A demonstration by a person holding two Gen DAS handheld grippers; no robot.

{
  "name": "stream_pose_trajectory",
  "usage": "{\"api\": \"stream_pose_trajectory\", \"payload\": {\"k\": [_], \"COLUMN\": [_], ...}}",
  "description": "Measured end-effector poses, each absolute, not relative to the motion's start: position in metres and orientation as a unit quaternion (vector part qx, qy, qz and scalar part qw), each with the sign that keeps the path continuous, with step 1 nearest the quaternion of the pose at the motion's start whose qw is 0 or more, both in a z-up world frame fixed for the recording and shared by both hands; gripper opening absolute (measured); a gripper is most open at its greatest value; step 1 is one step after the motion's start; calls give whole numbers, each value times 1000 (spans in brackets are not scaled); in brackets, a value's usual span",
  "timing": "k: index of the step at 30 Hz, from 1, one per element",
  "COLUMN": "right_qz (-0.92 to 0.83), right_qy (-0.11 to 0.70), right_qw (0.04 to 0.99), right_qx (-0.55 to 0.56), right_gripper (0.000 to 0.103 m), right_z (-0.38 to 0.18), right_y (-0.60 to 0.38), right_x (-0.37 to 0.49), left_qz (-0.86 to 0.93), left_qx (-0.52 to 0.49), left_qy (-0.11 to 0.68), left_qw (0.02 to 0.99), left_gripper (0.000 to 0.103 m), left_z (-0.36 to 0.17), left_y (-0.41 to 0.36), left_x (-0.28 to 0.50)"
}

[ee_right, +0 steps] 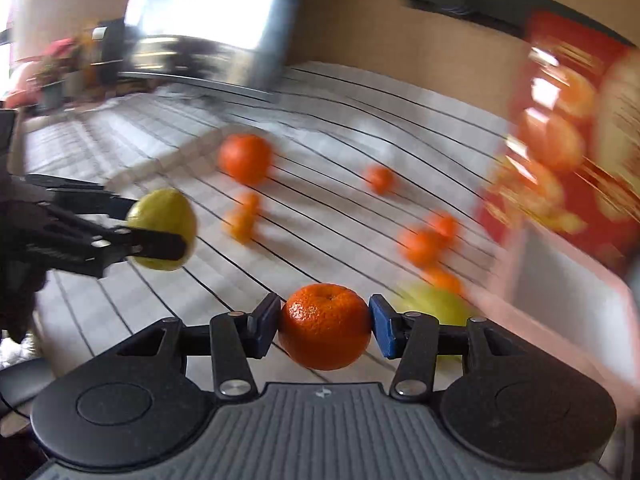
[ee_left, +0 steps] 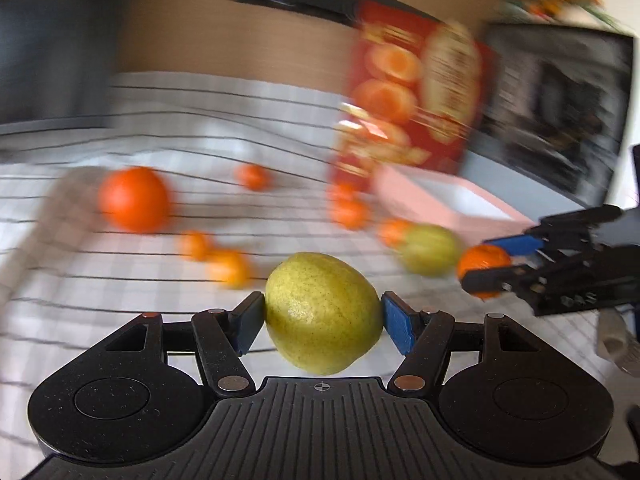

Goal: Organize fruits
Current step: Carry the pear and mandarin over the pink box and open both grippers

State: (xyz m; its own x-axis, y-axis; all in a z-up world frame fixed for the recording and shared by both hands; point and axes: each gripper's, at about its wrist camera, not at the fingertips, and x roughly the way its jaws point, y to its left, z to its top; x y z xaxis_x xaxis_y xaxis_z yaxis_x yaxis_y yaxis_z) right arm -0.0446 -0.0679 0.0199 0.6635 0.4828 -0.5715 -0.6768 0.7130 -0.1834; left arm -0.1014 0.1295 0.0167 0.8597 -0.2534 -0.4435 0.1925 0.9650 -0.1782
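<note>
Pink tray (ee_left: 420, 200): right of centre in the left wrist view, in front of a red box (ee_left: 416, 92); judged the likely destination.
Green fruit (ee_left: 322, 312): lower centre, pinched across its widest part by the left gripper (ee_left: 322, 320). Judged firm, moderately heavy, smooth-skinned; hold at the widest girth to prevent slipping.
Mandarin (ee_right: 325, 326): lower centre of the right wrist view, pinched at its sides by the right gripper (ee_right: 325, 326). Judged light, soft-skinned; limit squeeze.
Loose fruit: one large orange (ee_left: 134, 199) at left, small ones scattered mid-frame on the checked cloth (ee_left: 120, 280).
</note>
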Motion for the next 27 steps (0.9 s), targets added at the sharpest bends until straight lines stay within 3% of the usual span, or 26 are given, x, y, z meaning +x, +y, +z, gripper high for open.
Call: {"api": "stream_pose_trajectory", "payload": {"k": [9, 21, 27], "right_qz": [197, 152, 112], "right_qy": [273, 200, 176], "right_qw": [931, 965, 974], "right_qx": [-139, -75, -82], "right_gripper": [49, 49, 49], "right_z": [18, 78, 108], "right_y": [-188, -233, -229], "right_x": [-51, -46, -25], "left_qz": [-235, -228, -182], "left_qx": [-20, -57, 25], "left_qy": [267, 245, 323], "left_qw": [934, 941, 928], "left_gripper": [70, 70, 70], "left_z": [21, 101, 70], "left_y": [15, -28, -69], "left_x": [-58, 69, 132]}}
